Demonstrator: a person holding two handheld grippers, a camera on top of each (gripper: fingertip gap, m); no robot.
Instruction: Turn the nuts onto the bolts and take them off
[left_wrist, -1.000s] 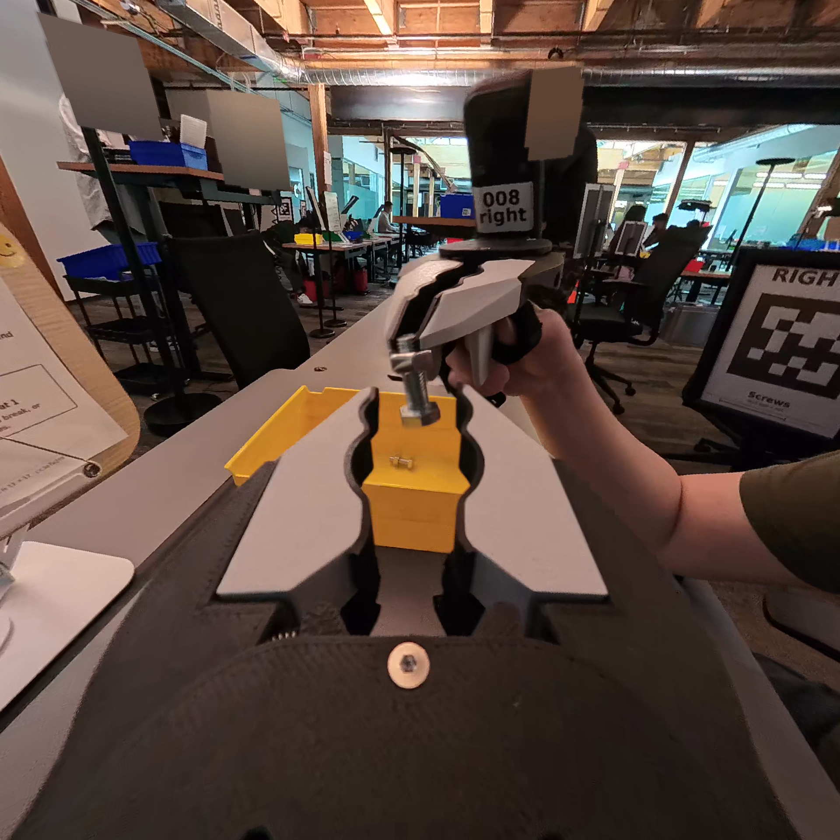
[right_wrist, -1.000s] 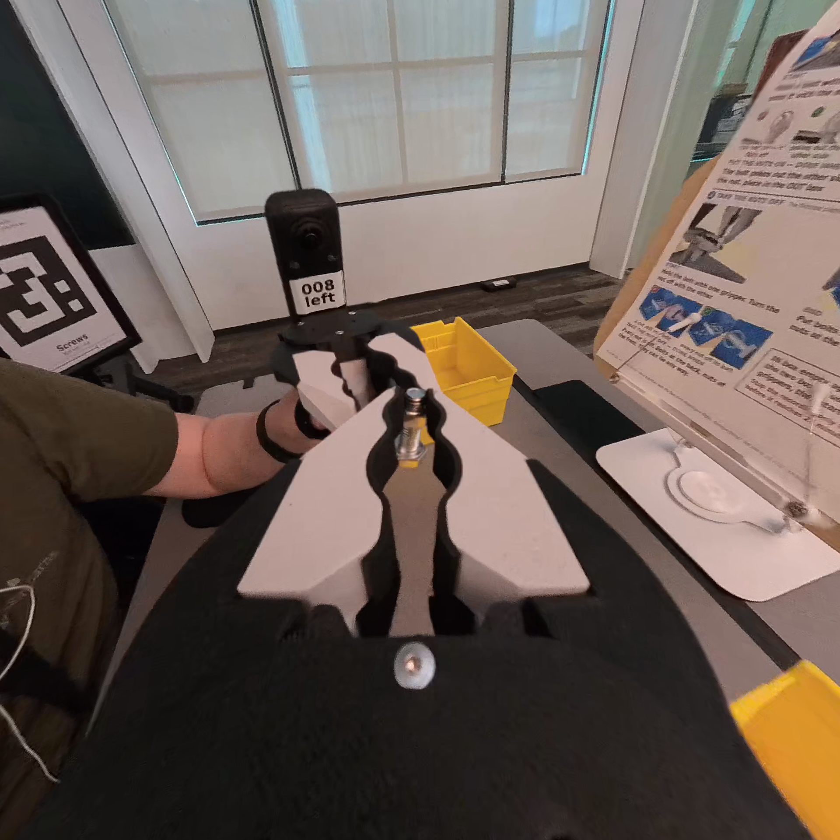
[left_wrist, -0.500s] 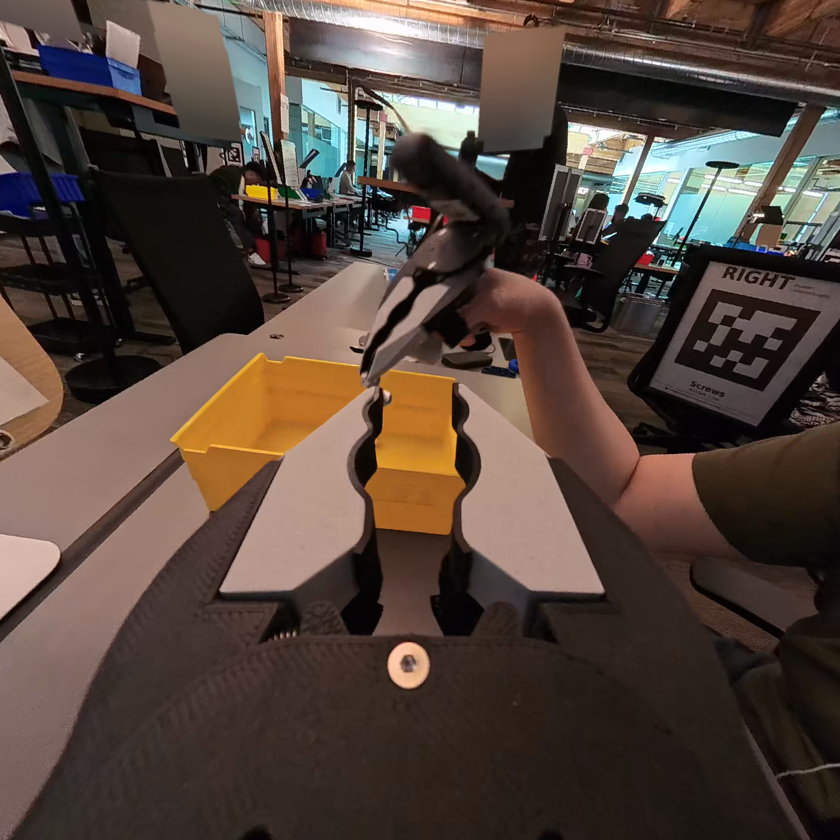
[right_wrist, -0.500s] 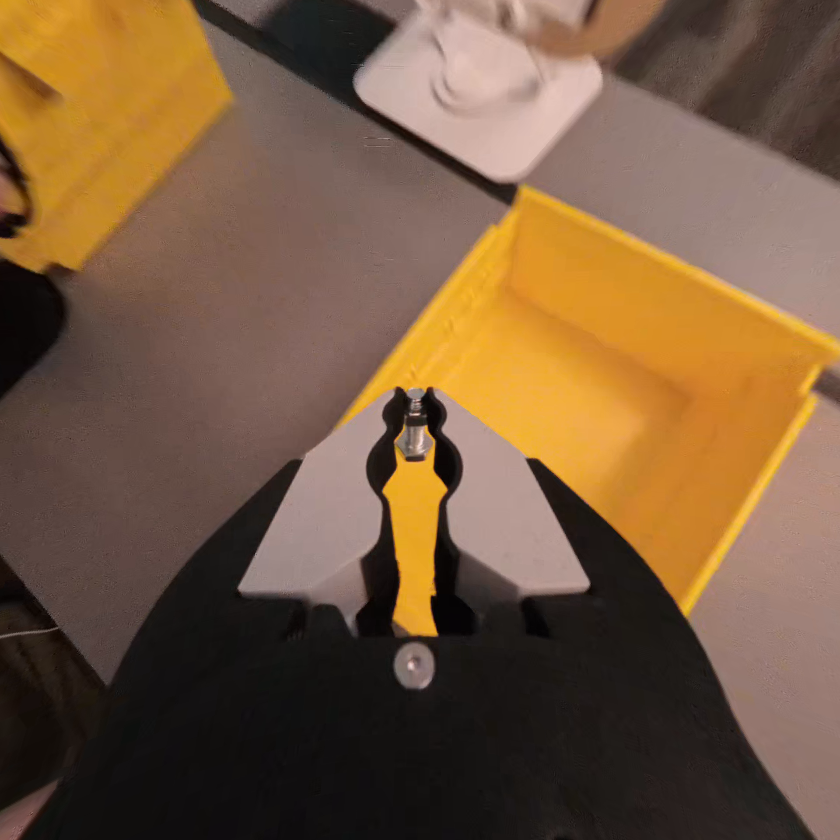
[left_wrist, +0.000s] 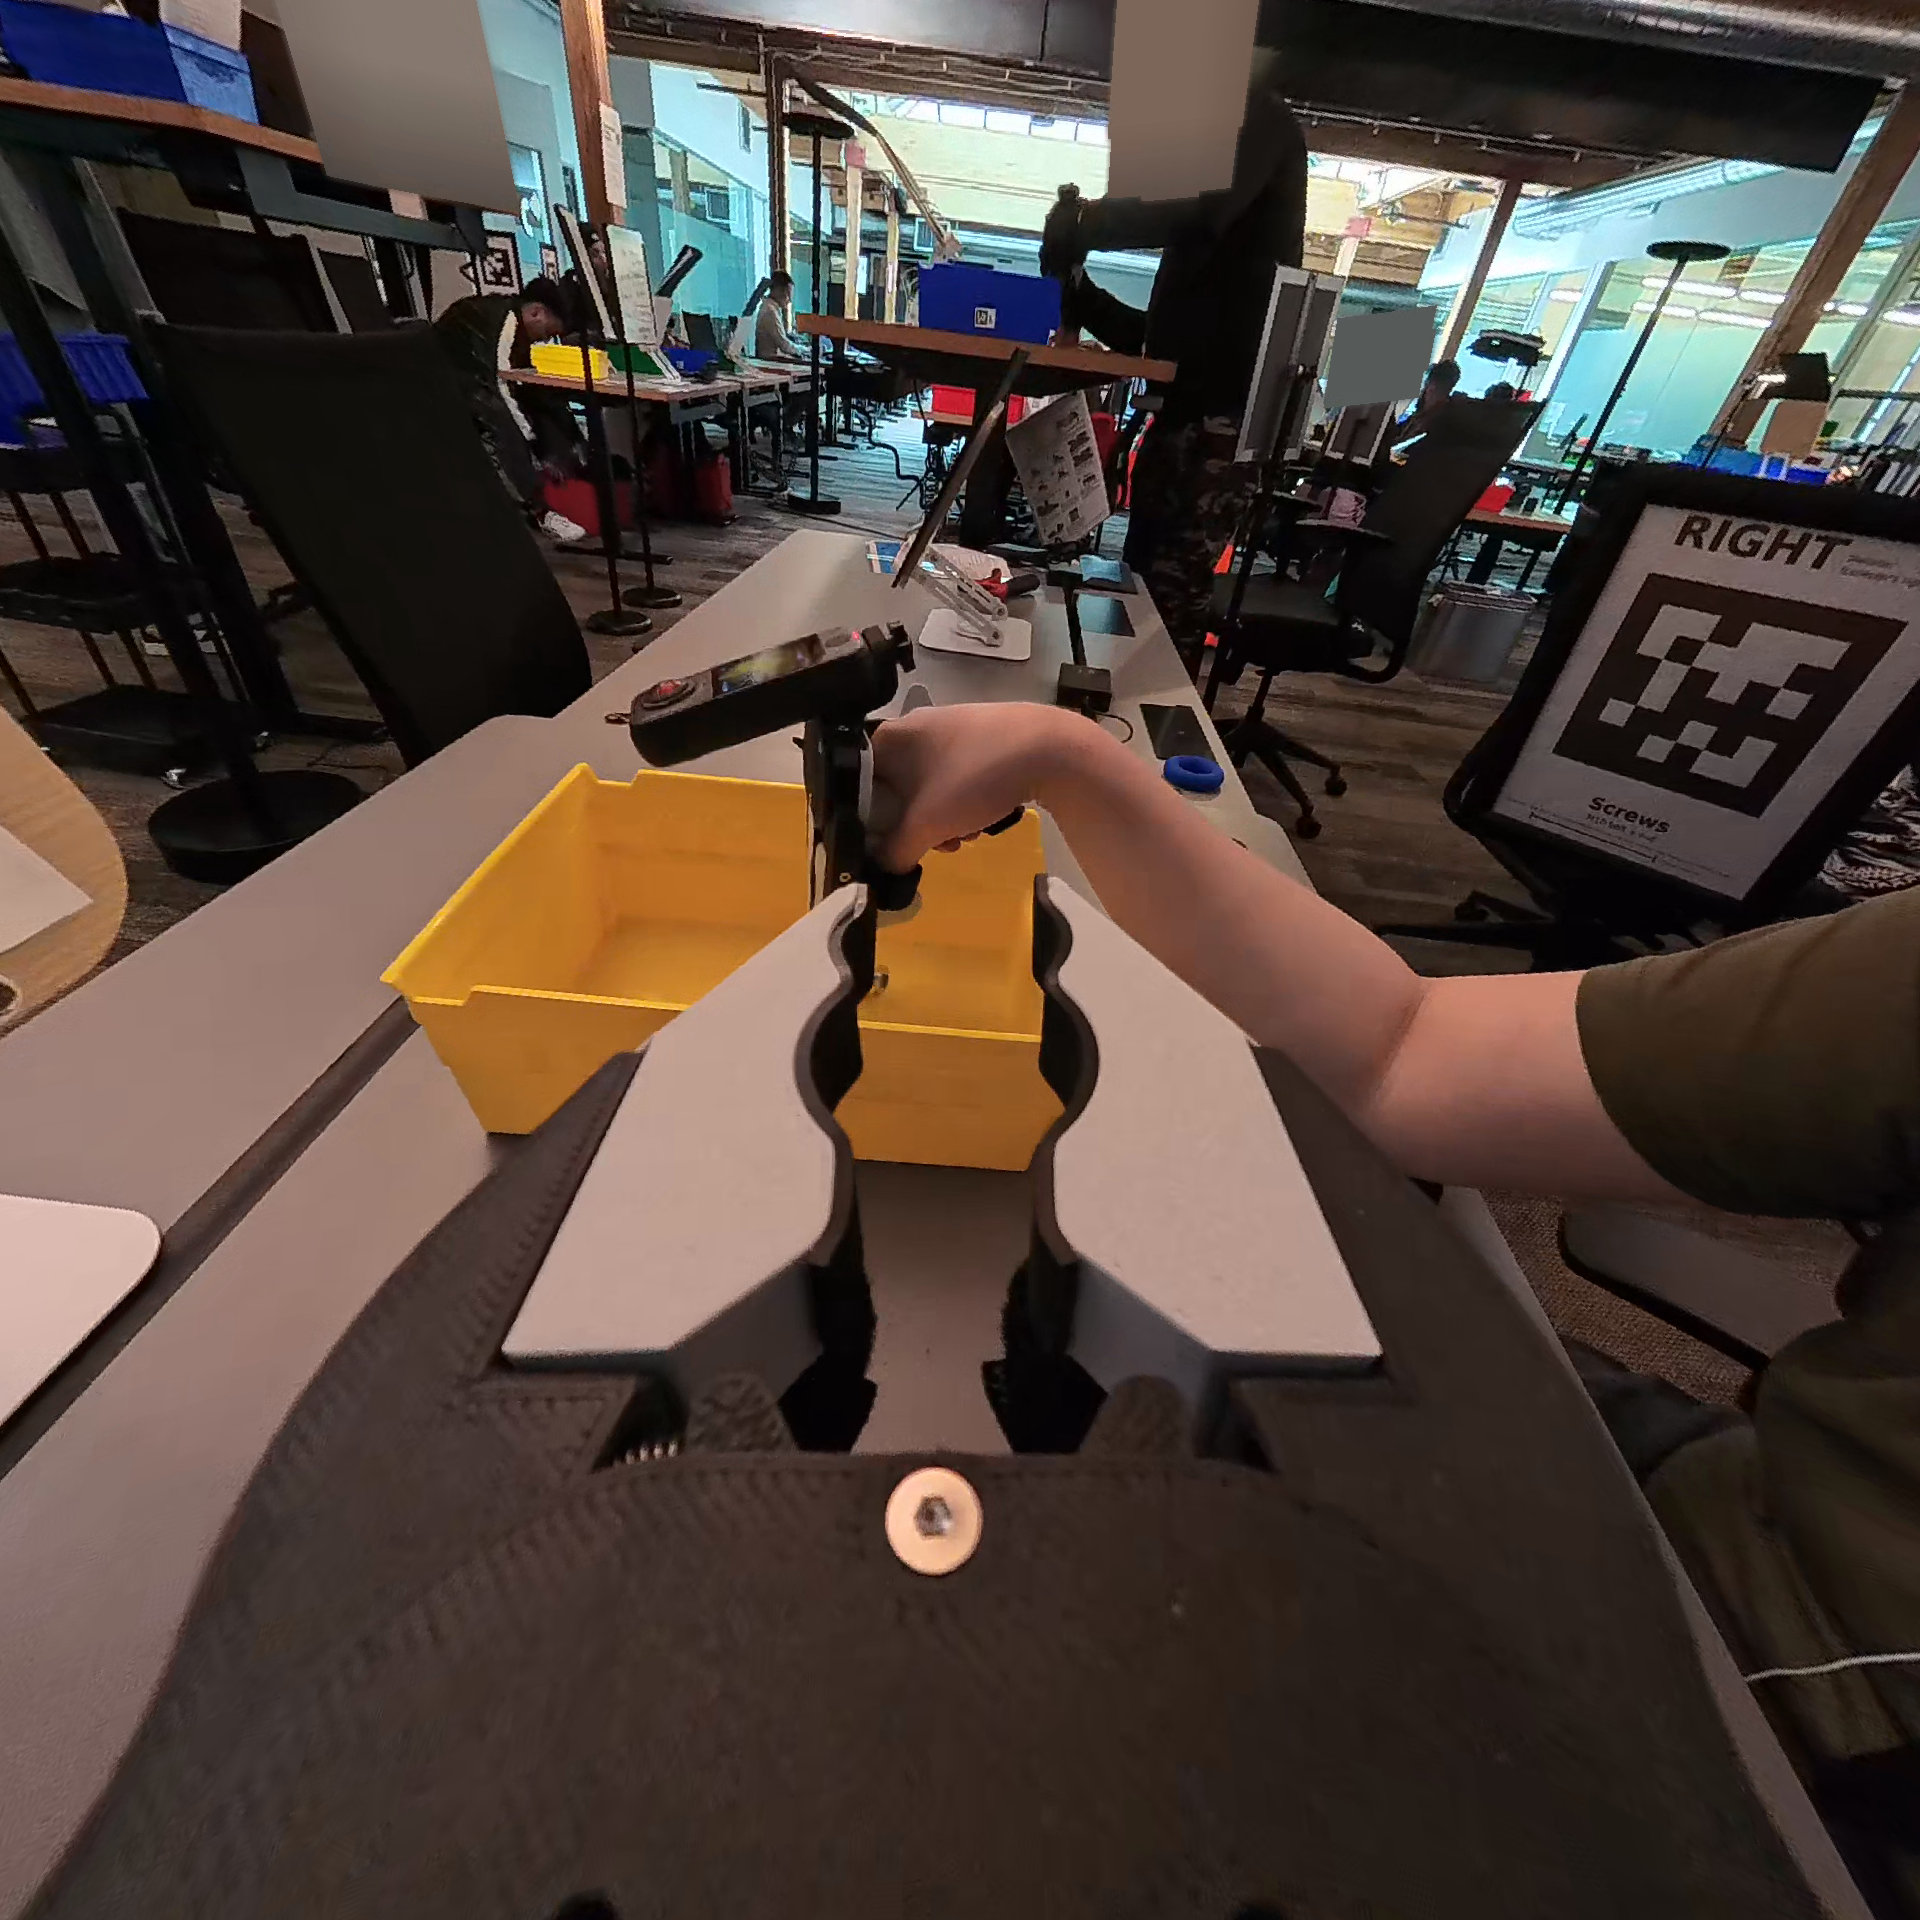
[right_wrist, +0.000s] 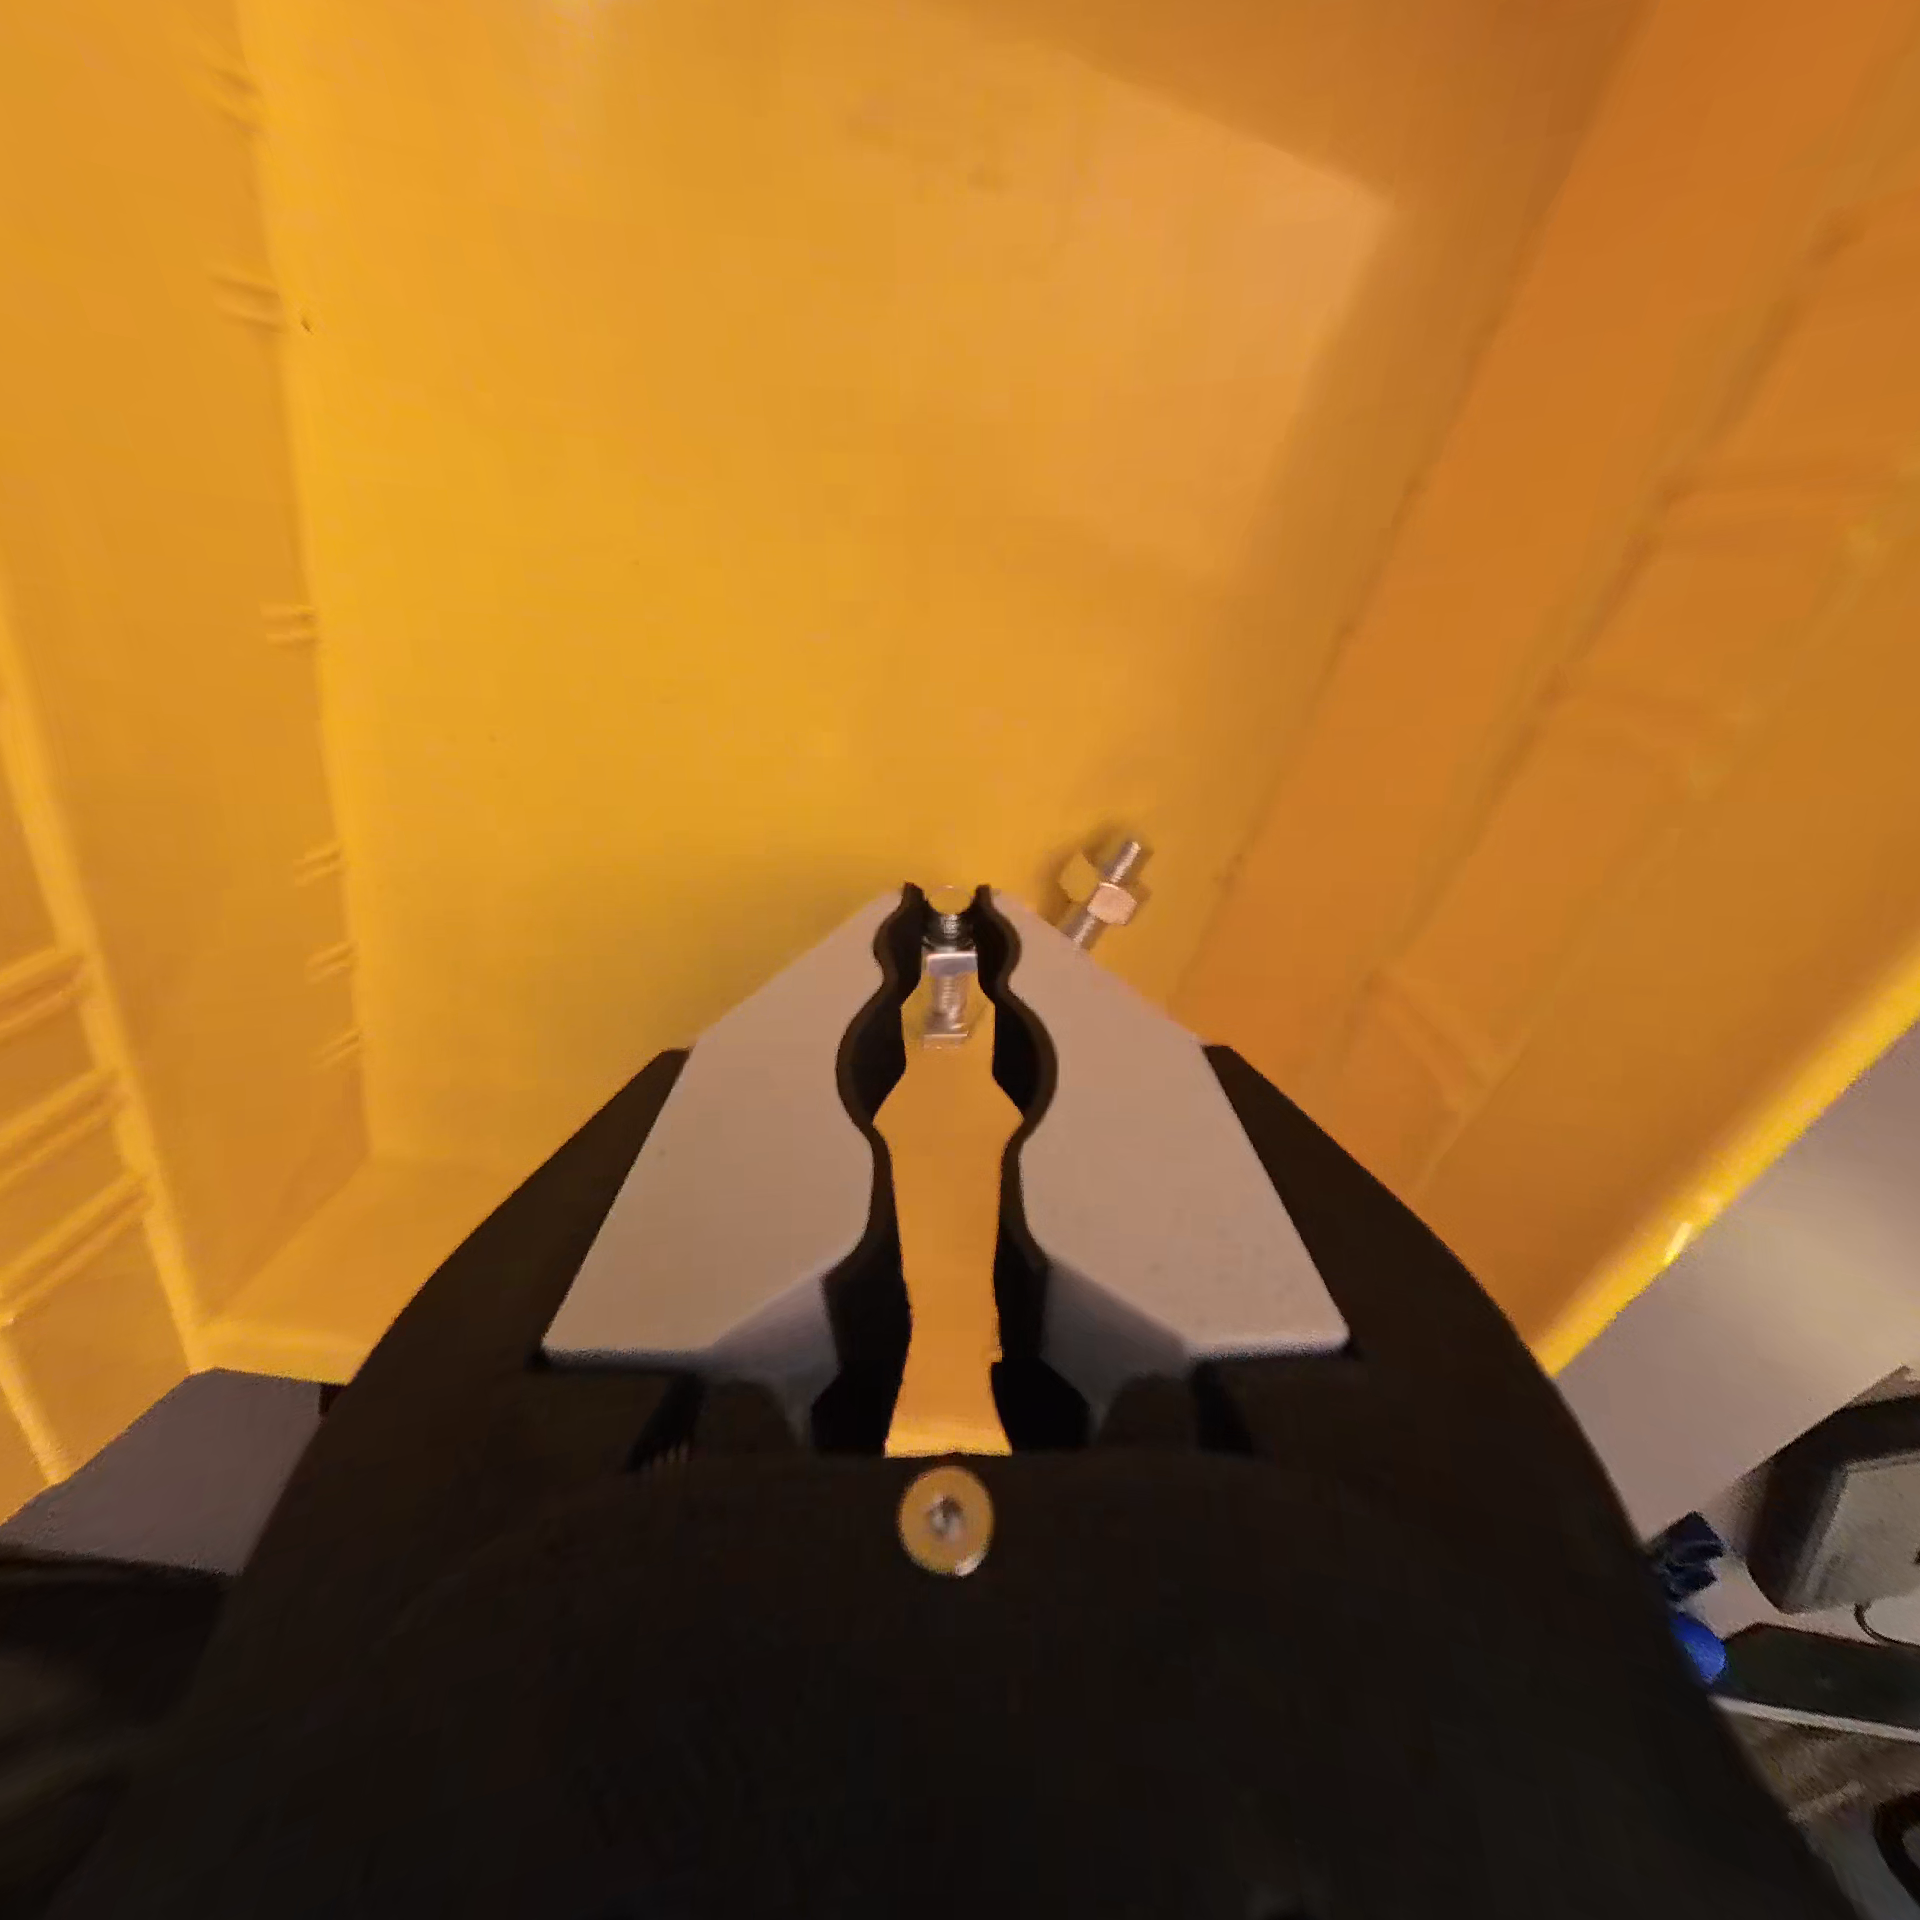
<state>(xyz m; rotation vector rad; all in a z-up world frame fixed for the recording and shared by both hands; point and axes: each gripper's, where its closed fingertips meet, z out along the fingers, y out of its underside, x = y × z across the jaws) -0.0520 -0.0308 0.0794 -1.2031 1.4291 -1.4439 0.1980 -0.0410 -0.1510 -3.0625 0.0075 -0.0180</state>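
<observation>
My right gripper (right_wrist: 948, 902) is shut on a silver bolt with a nut on it (right_wrist: 948, 971), gripped at the fingertips. It points down into the yellow bin (right_wrist: 727, 468), close above the floor. A second bolt with a nut (right_wrist: 1101, 896) lies on the bin floor just right of the fingertips. In the left wrist view my left gripper (left_wrist: 948, 914) is open and empty, just in front of the same yellow bin (left_wrist: 540, 1029). The hand (left_wrist: 966, 774) holds the right gripper tipped down into that bin, and its fingertips are hidden.
The bin stands on a grey table (left_wrist: 260, 997). A white stand base (left_wrist: 62, 1288) lies at the left edge. A framed marker sign (left_wrist: 1704, 707) stands to the right. A black chair (left_wrist: 395, 540) and other desks are behind. A black device (right_wrist: 1839, 1507) sits beside the bin. The left gripper's tips are roughly 35 centimetres from the right gripper's.
My right gripper swung from upright in front of the left gripper to pointing down inside the yellow bin, still holding the bolt. My left gripper stayed open.
</observation>
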